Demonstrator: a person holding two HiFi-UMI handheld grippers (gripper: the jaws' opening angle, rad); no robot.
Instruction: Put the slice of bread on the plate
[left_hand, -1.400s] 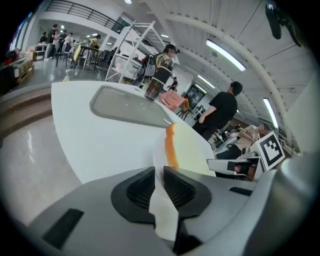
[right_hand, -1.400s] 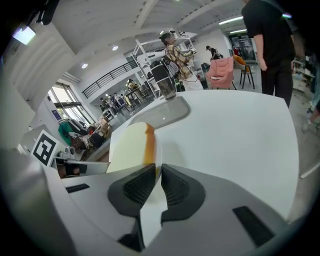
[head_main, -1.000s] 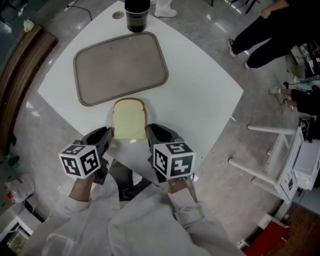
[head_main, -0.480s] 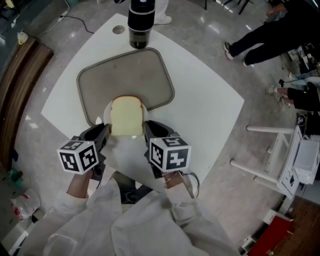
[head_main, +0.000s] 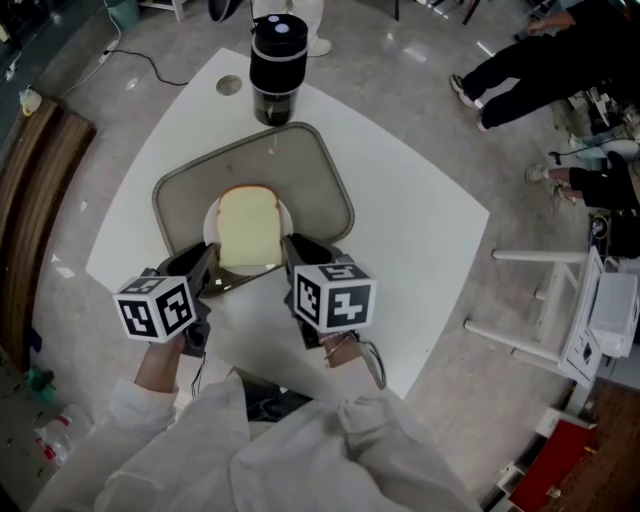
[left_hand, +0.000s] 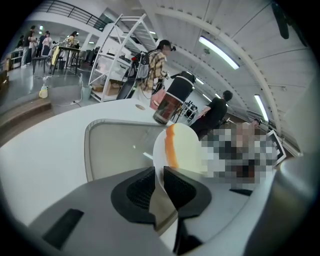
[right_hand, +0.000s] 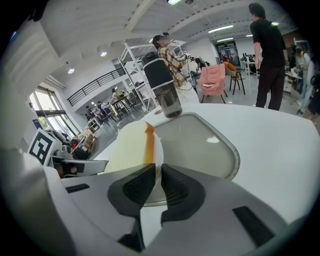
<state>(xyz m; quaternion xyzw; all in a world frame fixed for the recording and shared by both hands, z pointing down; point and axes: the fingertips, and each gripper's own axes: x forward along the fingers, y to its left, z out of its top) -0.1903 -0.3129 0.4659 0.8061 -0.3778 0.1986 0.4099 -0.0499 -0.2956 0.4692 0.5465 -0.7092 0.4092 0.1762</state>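
A slice of pale bread (head_main: 248, 228) with a brown crust lies on a small white plate (head_main: 287, 213). The plate hangs over the near part of the grey tray (head_main: 325, 170). My left gripper (head_main: 209, 272) is shut on the plate's near-left rim and my right gripper (head_main: 291, 251) on its near-right rim. In the left gripper view the jaws (left_hand: 159, 176) pinch the plate (left_hand: 158, 150), with the bread (left_hand: 187, 148) beyond. The right gripper view shows my right gripper (right_hand: 158, 176) clamped on the plate's rim (right_hand: 158, 159) beside the bread (right_hand: 129, 147), the tray (right_hand: 200, 145) past it.
A black tumbler (head_main: 276, 52) stands at the tray's far edge on the white table (head_main: 410, 220). A person (head_main: 540, 55) is on the floor at the upper right. White furniture (head_main: 560, 310) stands to the right of the table.
Both grippers have carried the plate with the bread away from the table's near edge; it is now over the near part of the tray.
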